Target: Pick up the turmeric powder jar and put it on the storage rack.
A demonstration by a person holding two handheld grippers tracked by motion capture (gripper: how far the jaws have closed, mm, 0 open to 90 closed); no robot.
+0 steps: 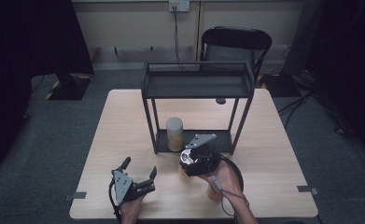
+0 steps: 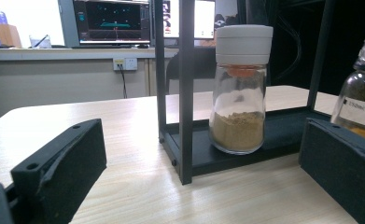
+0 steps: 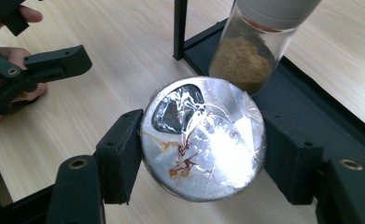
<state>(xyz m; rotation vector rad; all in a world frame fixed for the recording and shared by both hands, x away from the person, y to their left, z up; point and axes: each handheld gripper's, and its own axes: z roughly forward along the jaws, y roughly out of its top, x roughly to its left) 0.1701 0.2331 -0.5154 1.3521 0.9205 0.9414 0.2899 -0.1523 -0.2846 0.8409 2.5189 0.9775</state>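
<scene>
right gripper (image 3: 201, 154) jaws clenched on foil-capped jar (image 3: 203, 144) beside rack (image 1: 196, 86); left gripper (image 1: 138, 175) released. your slick cap may slip, clipping spice jar (image 3: 250, 51).

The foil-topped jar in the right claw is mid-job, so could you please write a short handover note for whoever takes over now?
Right claw: shut on the foil-topped jar, at the front of the black rack.
Left claw: open, holding nothing, low over the table.
White-capped spice jar: already standing on the rack's bottom shelf.
Left, likely: set the foil-topped jar on the rack, then release.
</scene>
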